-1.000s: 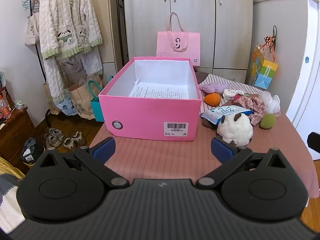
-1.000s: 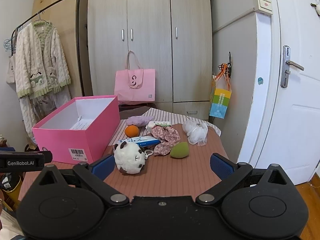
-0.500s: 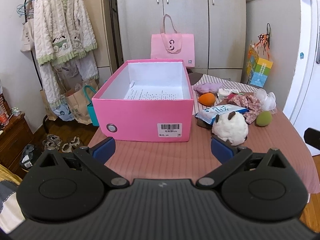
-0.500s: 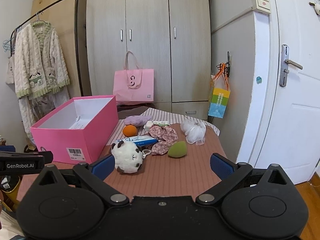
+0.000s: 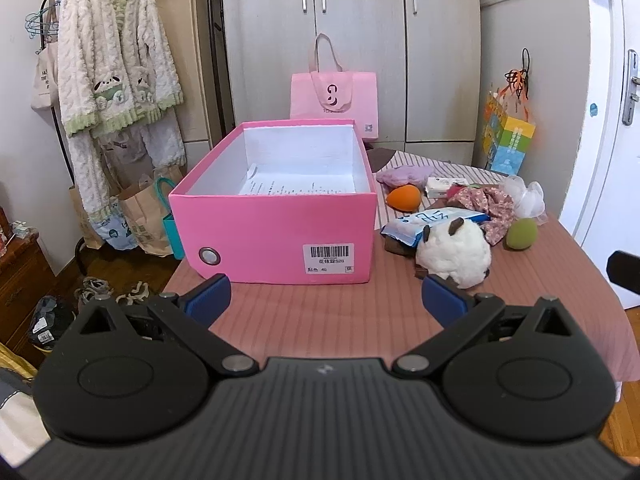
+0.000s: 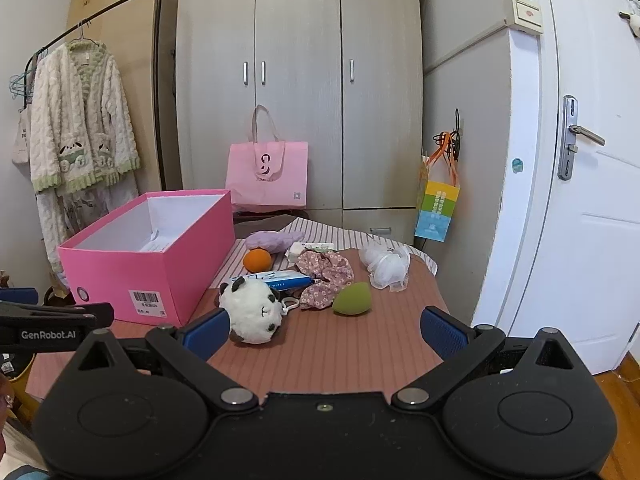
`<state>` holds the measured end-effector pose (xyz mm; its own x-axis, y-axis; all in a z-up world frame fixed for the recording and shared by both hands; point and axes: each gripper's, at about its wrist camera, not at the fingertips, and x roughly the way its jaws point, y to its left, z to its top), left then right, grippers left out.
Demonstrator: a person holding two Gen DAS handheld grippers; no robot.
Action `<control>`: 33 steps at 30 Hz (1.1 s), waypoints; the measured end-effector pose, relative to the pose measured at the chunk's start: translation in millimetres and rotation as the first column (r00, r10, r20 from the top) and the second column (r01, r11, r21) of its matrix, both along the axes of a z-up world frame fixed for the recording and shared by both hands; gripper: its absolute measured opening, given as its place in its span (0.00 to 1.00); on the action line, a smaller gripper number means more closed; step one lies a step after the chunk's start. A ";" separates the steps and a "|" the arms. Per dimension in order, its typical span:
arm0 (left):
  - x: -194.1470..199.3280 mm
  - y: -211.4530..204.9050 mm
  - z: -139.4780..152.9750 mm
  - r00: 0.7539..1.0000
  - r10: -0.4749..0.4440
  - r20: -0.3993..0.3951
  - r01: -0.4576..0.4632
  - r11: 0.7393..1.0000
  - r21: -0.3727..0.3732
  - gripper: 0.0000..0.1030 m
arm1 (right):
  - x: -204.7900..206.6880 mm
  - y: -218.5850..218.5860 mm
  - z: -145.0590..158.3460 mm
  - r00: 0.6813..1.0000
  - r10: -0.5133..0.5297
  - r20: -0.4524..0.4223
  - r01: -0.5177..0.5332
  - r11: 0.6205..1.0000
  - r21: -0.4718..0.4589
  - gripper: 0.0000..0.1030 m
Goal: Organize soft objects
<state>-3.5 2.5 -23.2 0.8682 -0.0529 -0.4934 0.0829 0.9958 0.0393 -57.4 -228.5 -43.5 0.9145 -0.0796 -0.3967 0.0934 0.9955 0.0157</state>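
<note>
**Both grippers spread, toys on the table**

The left gripper [image 5: 326, 300] and right gripper [image 6: 324, 330] gape wide, holding nothing. The panda toy [image 6: 253, 310] sits at ten o'clock of the right gripper (beside the pink box [image 5: 276, 232]), a green sponge [image 6: 353, 299] near it.

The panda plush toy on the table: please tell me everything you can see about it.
The panda plush toy is a round, fluffy white ball with small dark ears, dark eye patches and a tiny stitched face. A pale clip or ring hangs at its side. It lies on the striped brown tablecloth, nearest the camera of all the loose items, right of the pink box and apart from it. Behind it lies a blue-and-white packet, seemingly touching. Neither gripper holds it.
</note>
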 end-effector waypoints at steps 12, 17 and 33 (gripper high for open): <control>-2.7 -1.3 1.7 1.000 -0.010 0.011 0.010 1.000 0.008 1.00 | 3.2 -4.1 -2.4 1.000 -0.010 -0.014 0.010 1.000 0.001 1.00; -3.7 -1.5 2.3 1.000 -0.010 0.016 0.010 1.000 0.008 1.00 | 2.1 -4.7 -1.9 1.000 -0.011 -0.008 0.011 1.000 -0.002 1.00; 9.0 -11.8 8.8 0.998 -0.046 0.047 0.047 0.998 -0.033 0.99 | 10.4 -10.2 2.2 0.997 0.080 0.018 -0.080 0.997 -0.011 1.00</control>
